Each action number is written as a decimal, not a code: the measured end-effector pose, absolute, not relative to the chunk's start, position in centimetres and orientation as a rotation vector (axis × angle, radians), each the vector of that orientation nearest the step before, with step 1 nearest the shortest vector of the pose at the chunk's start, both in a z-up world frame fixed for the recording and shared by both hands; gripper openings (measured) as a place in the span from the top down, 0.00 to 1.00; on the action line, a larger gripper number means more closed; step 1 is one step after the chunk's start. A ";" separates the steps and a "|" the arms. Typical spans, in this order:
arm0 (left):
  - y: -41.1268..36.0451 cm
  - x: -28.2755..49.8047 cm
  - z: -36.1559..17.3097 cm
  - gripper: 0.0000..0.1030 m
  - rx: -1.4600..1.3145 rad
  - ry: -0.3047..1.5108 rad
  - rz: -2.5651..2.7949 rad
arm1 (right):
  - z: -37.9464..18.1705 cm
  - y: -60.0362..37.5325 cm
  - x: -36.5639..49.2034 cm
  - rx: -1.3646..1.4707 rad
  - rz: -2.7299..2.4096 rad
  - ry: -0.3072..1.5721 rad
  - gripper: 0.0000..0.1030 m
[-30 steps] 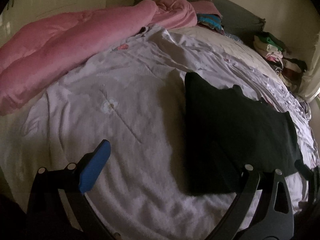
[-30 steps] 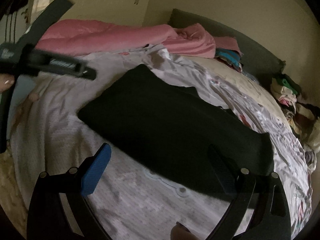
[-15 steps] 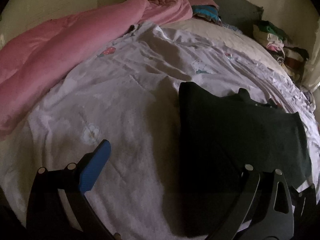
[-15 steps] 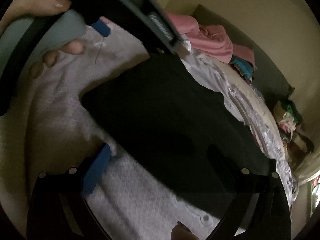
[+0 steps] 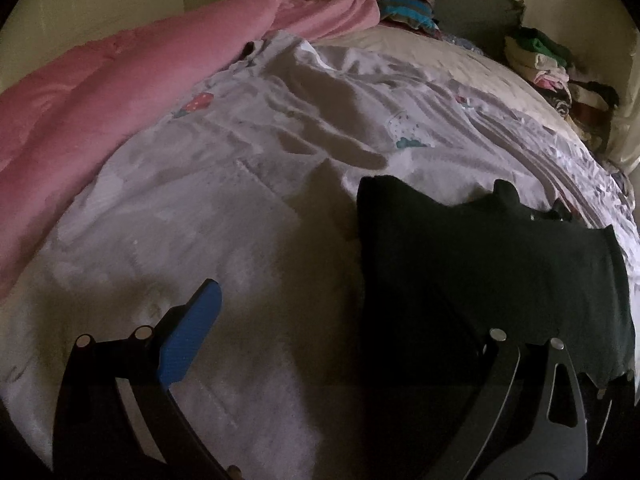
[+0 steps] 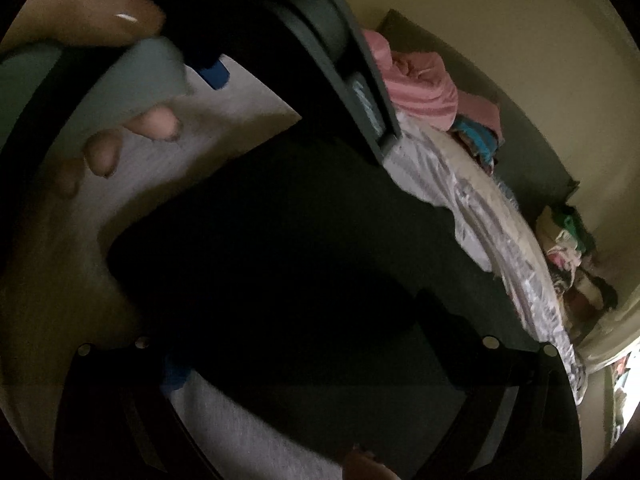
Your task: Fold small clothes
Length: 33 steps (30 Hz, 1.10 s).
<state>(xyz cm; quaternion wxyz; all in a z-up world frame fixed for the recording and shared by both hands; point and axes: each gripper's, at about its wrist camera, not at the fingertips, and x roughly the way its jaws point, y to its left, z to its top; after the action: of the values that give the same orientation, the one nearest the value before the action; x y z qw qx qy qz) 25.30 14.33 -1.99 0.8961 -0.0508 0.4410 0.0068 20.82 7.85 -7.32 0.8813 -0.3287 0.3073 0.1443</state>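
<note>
A dark, folded garment (image 5: 480, 264) lies flat on the pale bedsheet (image 5: 224, 216); it also fills the middle of the right wrist view (image 6: 304, 264). My left gripper (image 5: 332, 320) is open, low over the sheet, with its right finger over the garment's near left edge. My right gripper (image 6: 312, 352) is open and close above the garment's near edge, its blue-padded left finger (image 6: 176, 374) at the cloth's edge. The left gripper's body and the hand holding it (image 6: 132, 128) fill the right view's upper left.
A pink duvet (image 5: 100, 92) lies bunched along the bed's left and far side. Folded clothes are stacked at the far end (image 5: 404, 12), and a pile of mixed clothes (image 5: 552, 72) sits at the far right by the wall.
Both grippers have dropped lower and closer to the dark garment. The right gripper has swung toward the left one, which now looms large in its view. The garment has not moved.
</note>
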 end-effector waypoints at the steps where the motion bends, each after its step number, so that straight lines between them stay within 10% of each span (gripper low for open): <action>1: 14.3 25.6 -2.1 0.09 -0.112 0.917 0.010 | -7.3 8.0 20.9 -0.694 0.291 0.623 0.07; 3: 14.5 26.2 -2.4 0.09 -0.134 0.929 -0.002 | -7.2 8.2 20.8 -0.705 0.281 0.593 0.08; 11: 15.1 26.6 -3.1 0.09 -0.242 0.963 -0.063 | -5.9 8.1 19.0 -0.692 0.301 0.482 0.72; 22: 13.6 26.5 -2.3 0.13 -0.305 0.957 -0.152 | -3.6 6.0 17.8 -0.562 0.327 0.440 0.82; 29: 11.2 26.0 -1.8 0.75 -0.353 0.985 -0.266 | -2.8 4.5 16.3 -0.509 0.346 0.421 0.83; 33: 9.7 25.1 -0.6 0.85 -0.320 0.958 -0.276 | -2.2 3.6 15.4 -0.492 0.336 0.400 0.84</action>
<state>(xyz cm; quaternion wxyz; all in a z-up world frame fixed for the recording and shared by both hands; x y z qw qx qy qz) 25.12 9.73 -0.63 0.8660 -0.1529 0.4574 -0.1319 15.40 3.57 -2.21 0.9363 -0.2407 0.1959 0.1644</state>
